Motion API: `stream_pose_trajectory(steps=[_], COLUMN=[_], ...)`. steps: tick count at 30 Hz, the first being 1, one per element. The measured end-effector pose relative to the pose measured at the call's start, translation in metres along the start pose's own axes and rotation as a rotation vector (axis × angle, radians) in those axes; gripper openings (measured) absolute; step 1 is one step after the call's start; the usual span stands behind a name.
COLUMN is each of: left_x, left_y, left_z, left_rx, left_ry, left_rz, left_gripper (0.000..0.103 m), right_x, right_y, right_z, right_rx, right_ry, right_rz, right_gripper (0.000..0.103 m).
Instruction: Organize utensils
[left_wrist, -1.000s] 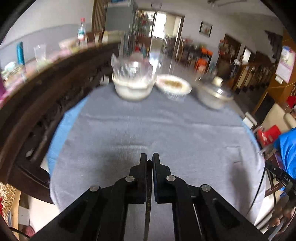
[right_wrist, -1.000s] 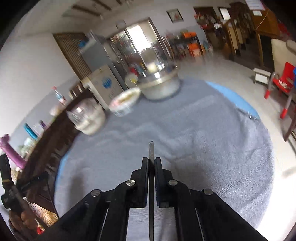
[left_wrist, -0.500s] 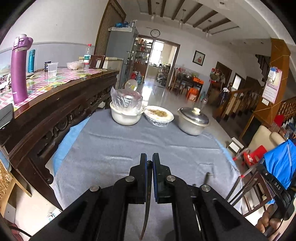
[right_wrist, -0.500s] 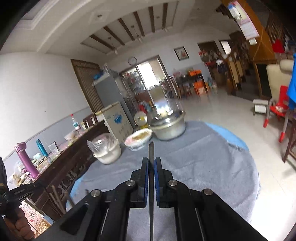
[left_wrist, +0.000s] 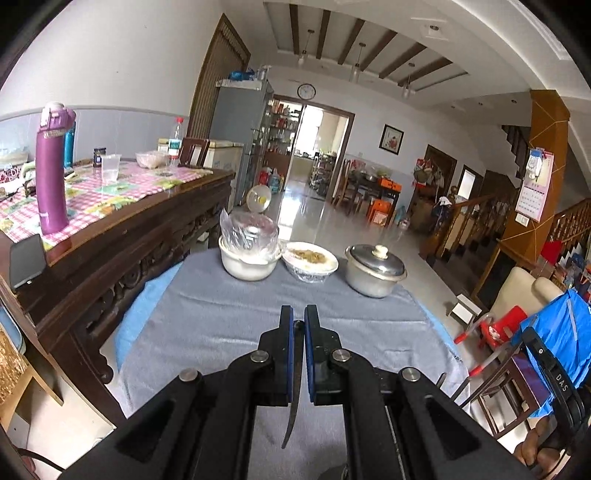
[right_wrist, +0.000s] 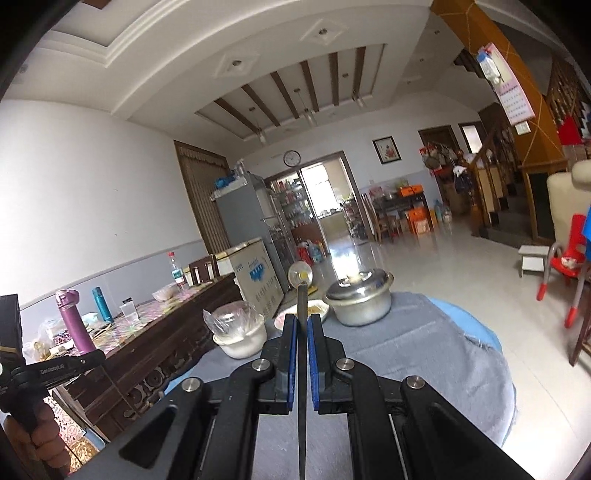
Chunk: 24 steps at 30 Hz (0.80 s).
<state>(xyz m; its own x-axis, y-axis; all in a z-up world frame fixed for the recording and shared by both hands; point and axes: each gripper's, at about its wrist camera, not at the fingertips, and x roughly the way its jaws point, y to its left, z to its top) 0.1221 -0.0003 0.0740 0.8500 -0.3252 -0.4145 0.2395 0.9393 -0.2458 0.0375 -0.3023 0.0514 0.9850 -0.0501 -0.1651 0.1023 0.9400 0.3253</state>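
Observation:
My left gripper (left_wrist: 298, 317) is shut on a thin metal utensil (left_wrist: 295, 384). Its curved lower end hangs below the pads, above the grey cloth (left_wrist: 221, 325) on the table. My right gripper (right_wrist: 302, 318) is shut on another flat metal utensil (right_wrist: 302, 299), seen edge-on. That one's tip sticks out past the fingertips, and its other end runs down out of view. Both grippers are held in the air over the near part of the table. What kind of utensil each one is stays hidden.
At the far end of the table stand a white bowl with a plastic bag (left_wrist: 248, 254), a covered dish of food (left_wrist: 310, 260) and a lidded metal pot (left_wrist: 375, 269). A dark wooden sideboard (left_wrist: 122, 236) with a purple flask (left_wrist: 51, 170) lines the left. Chairs (left_wrist: 502, 325) stand at the right.
Both grippers have risen and tipped upward, so the views swung from the tabletop toward the room and ceiling. Each has kept its utensil clamped.

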Motion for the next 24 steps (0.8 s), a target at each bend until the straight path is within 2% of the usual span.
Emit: stream_pose_trajectory(steps=[14,24], left_x=[-0.050,-0.069], left_y=[-0.019,-0.031], left_z=[0.017,0.019], left_rx=[0.035,0.049], left_ry=[-0.092,-0.112], left_rz=[-0.064,-0.130], left_gripper=[0.006,0.006], right_x=[-0.033,-0.041], right_y=[0.001,0.010], right_z=[0.013,0.012], right_rx=[0.022,0.028], right_ry=[-0.052,-0.061], right_rz=[0.098,0.158], right_gripper=[0.007,0.007])
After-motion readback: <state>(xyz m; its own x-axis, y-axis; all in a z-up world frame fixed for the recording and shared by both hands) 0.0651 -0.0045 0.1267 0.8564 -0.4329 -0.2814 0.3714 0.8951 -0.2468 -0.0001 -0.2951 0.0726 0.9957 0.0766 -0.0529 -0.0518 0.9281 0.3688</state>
